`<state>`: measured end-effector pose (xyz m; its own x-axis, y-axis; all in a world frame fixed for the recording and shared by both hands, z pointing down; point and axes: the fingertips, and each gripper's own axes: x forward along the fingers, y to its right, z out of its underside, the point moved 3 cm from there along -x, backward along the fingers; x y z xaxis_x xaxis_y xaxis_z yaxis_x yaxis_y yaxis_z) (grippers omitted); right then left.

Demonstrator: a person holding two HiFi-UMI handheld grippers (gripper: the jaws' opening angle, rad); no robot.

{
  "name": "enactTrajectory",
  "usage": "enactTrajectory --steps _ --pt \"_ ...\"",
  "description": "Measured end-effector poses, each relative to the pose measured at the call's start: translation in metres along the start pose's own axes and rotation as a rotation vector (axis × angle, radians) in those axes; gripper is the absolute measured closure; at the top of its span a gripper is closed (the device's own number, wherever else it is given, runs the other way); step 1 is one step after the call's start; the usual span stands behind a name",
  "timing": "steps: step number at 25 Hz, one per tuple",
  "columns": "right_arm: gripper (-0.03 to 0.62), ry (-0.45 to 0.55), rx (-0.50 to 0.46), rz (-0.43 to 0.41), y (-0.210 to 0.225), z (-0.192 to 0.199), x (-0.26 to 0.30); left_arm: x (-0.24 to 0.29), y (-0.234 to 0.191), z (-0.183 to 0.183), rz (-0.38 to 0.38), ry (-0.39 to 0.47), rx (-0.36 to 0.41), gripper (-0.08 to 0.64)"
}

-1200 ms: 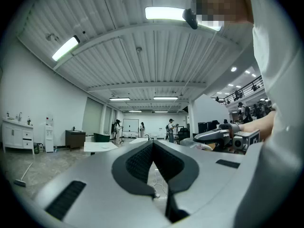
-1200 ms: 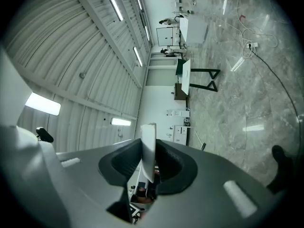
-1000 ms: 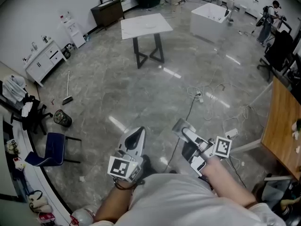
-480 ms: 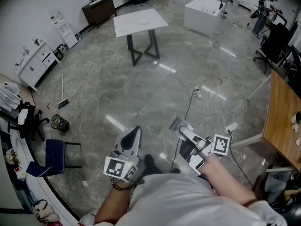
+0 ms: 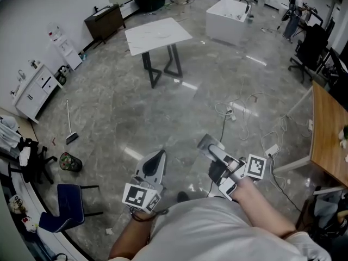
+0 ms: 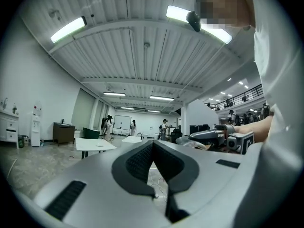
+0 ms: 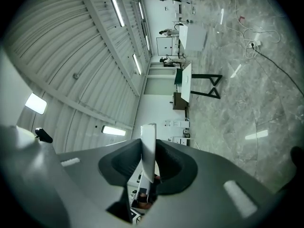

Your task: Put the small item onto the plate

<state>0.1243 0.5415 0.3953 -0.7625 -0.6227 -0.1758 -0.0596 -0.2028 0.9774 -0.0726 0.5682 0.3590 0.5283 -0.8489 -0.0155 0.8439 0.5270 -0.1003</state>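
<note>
The right gripper is clamped narrowly on the small item, a thin, flat white piece that stands edge-on between its dark pads and sticks out past the tips. The left gripper is closed with its pads meeting at the tip and nothing between them. Both are held out in front of the person's body, above the floor and resting on nothing.

The step in hand looks like the carry: the item is gripped but is well apart from any surface that could bear a plate. The likeliest goal is the white bench with dark angled legs, across the room at the top of the head view. A low pale shape near the middle of its top may be the plate, though it is too small to be sure. The next move would be to cross the open floor to the bench's near edge with the grip firm, then lower the item flat onto the plate before letting go.

The floor is polished grey marble-look stone, and loose cables with a power strip trail across it to the right of the path, a likely trip hazard. A white bathtub stands beyond the bench and a dark cabinet by the far wall. A white cabinet, a broom, a bin and a blue chair line the left side. A wooden bench shows at the right edge.
</note>
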Motion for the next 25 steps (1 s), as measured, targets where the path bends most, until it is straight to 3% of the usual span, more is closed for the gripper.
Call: enactTrajectory --steps 7,13,25 --pt "0.500 0.012 -0.011 0.001 0.011 -0.017 0.053 0.023 -0.058 -0.014 -0.001 0.036 0.000 0.555" --pt "0.501 -0.013 0.015 0.003 0.037 -0.061 0.108 0.068 -0.105 -0.011 -0.040 0.031 0.000 0.555" --pt "0.501 -0.121 0.000 -0.014 0.089 -0.266 0.227 0.276 -0.185 0.001 -0.149 -0.003 0.000 0.555"
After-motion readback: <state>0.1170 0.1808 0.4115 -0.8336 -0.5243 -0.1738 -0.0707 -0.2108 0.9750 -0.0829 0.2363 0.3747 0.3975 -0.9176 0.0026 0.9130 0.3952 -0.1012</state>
